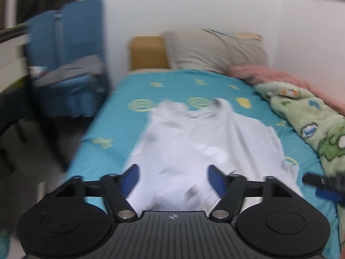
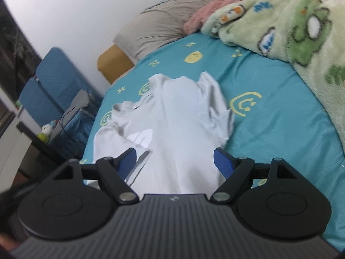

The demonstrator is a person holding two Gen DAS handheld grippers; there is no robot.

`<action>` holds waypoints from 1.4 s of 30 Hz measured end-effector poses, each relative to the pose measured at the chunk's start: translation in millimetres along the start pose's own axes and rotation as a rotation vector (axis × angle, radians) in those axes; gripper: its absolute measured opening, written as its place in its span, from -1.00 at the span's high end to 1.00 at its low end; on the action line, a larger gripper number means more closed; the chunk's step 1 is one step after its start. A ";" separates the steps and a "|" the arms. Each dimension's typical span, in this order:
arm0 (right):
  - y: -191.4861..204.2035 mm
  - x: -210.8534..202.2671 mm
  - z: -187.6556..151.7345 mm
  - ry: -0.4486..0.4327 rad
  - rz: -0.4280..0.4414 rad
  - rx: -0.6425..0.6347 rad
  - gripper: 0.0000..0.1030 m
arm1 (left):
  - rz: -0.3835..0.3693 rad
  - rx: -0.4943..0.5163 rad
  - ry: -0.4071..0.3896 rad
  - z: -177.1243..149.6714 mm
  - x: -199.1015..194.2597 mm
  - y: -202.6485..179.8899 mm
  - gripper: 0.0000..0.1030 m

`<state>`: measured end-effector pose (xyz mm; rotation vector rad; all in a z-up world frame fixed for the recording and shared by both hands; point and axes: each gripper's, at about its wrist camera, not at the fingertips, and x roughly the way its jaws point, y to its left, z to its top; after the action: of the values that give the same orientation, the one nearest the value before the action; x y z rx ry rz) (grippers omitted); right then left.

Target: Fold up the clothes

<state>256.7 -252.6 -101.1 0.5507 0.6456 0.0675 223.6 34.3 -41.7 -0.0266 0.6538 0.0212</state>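
A white T-shirt (image 2: 172, 116) is seen spread, rumpled, on the bed's teal sheet (image 2: 269, 116), filling the centre of both frames. The left tongs (image 1: 172, 181) are held wide open with the shirt's near hem lying between the blue pads, nothing gripped. The right tongs (image 2: 175, 161) are likewise spread open over the near part of the shirt. A grey pillow (image 1: 215, 49) is placed at the upper centre, a green cartoon blanket (image 2: 291, 26) at the right. At the left, a blue chair (image 1: 64, 60) is seen, apparently holding grey cloth; that view is blurred.
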 end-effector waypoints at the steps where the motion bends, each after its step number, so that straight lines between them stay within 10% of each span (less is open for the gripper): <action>1: 3.7 0.7 -4.0 0.005 0.012 -0.018 -0.56 | 0.013 -0.018 -0.003 -9.9 -14.1 10.1 -0.62; 14: 25.8 55.8 -37.0 0.158 0.261 0.143 -0.47 | -0.021 -0.129 -0.001 -35.3 -26.7 75.3 -0.62; 26: 64.0 141.8 -35.1 0.148 0.098 0.134 -0.39 | -0.041 -0.307 0.032 -47.9 2.6 142.1 -0.62; 32: 91.9 150.6 -23.3 0.151 -0.103 -0.012 0.90 | -0.046 -0.460 0.059 -49.7 12.0 178.5 -0.62; 42: 284.7 166.4 11.1 0.096 0.082 -0.386 0.91 | 0.038 -0.681 0.047 -57.2 -1.4 240.8 -0.62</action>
<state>427.2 23.5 -41.4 0.2011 0.6823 0.2913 181.0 273.2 -90.6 -0.6725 0.6692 0.2796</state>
